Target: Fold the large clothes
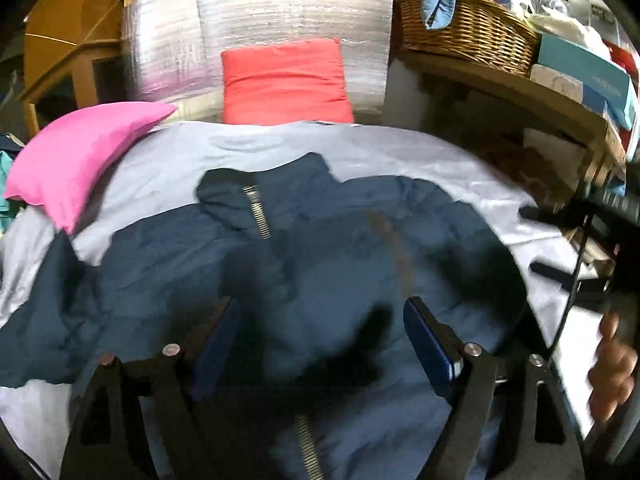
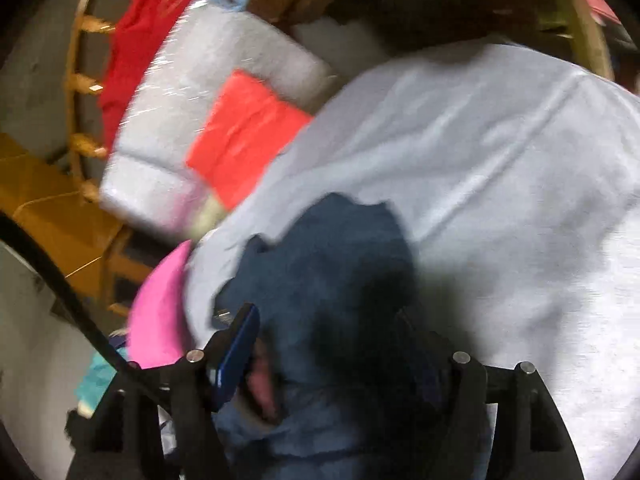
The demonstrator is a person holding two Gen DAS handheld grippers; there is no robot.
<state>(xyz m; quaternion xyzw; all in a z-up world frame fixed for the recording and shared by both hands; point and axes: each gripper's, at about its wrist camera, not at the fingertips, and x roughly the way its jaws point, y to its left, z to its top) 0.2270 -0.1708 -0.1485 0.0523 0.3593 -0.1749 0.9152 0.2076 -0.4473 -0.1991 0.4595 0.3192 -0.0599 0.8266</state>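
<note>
A navy zip-front jacket (image 1: 320, 240) lies spread on a pale grey bedsheet (image 1: 400, 152), its collar toward the far side. My left gripper (image 1: 322, 320) hovers over the jacket's chest, open, with its blue pads wide apart and nothing pinched. In the right wrist view, part of the jacket (image 2: 320, 248) lies bunched on the sheet (image 2: 500, 180). My right gripper (image 2: 326, 344) stands open above it, and its right finger is lost in shadow and blur. The right gripper (image 1: 534, 242) also shows at the left wrist view's right edge, held by a hand (image 1: 612, 368).
A pink pillow (image 1: 80, 156) lies at the bed's left. A red cushion (image 1: 284, 80) leans on a silver foil panel (image 1: 280, 12) at the head. To the right, a wooden shelf (image 1: 520, 92) carries a wicker basket (image 1: 464, 36) of clothes and some boxes (image 1: 584, 72).
</note>
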